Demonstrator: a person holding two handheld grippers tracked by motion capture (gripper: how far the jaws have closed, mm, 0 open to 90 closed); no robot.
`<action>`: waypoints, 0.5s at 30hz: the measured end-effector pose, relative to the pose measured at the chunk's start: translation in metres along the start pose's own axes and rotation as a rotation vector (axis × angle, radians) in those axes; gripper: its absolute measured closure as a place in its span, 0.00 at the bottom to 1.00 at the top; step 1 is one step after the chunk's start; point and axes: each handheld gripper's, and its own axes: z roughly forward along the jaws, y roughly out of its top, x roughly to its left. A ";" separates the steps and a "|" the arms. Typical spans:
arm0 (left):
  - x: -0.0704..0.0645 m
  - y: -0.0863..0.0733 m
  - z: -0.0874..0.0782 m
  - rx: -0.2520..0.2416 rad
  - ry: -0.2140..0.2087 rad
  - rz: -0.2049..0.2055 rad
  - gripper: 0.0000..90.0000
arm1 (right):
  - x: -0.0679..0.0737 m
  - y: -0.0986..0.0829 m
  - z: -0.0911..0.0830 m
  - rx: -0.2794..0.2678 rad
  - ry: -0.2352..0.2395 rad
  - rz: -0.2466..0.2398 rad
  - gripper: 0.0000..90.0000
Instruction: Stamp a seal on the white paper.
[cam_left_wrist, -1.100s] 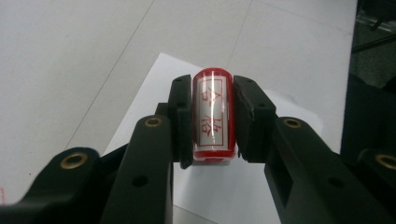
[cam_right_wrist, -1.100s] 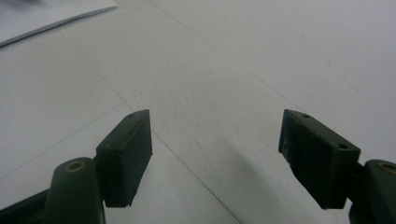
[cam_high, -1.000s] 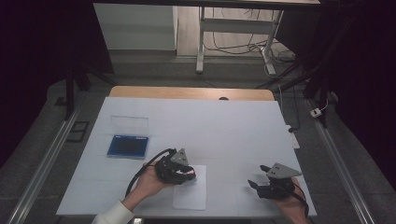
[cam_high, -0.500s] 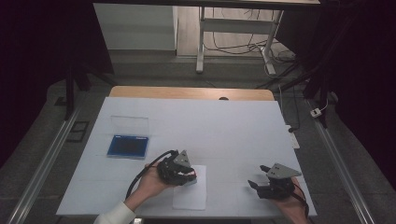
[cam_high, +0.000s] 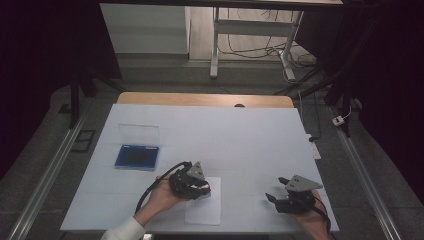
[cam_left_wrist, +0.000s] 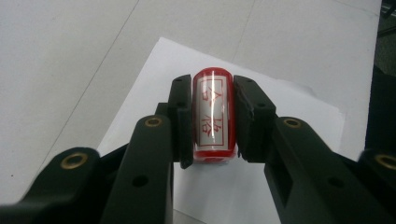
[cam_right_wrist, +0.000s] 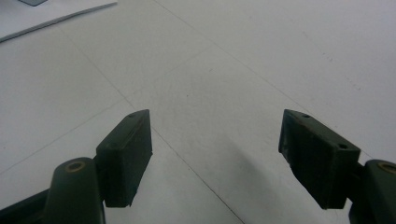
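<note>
My left gripper (cam_left_wrist: 212, 116) is shut on a red cylindrical stamp (cam_left_wrist: 213, 114) with a white label and red characters, held over a white sheet of paper (cam_left_wrist: 289, 107). From above, that left gripper (cam_high: 204, 189) sits at the paper's (cam_high: 204, 210) upper edge near the table's front. My right gripper (cam_right_wrist: 215, 154) is open over bare white table, nothing between its fingers. In the high view the right gripper (cam_high: 274, 197) rests near the front right of the table.
A blue ink pad (cam_high: 136, 156) lies at the left of the white table (cam_high: 225, 135), with its clear lid (cam_high: 139, 133) just behind it. The table's front edge runs close under both hands. A metal rail (cam_high: 47, 175) lines the left side.
</note>
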 end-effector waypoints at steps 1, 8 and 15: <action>-0.001 0.000 0.000 0.002 -0.001 -0.001 0.78 | 0.000 0.000 0.000 0.000 0.000 0.000 0.28; -0.003 0.002 0.001 0.019 0.010 0.005 0.78 | 0.001 0.000 0.000 0.001 -0.002 -0.004 0.28; -0.003 0.003 0.001 0.024 0.015 0.000 0.78 | 0.001 0.000 0.000 0.004 -0.002 -0.004 0.28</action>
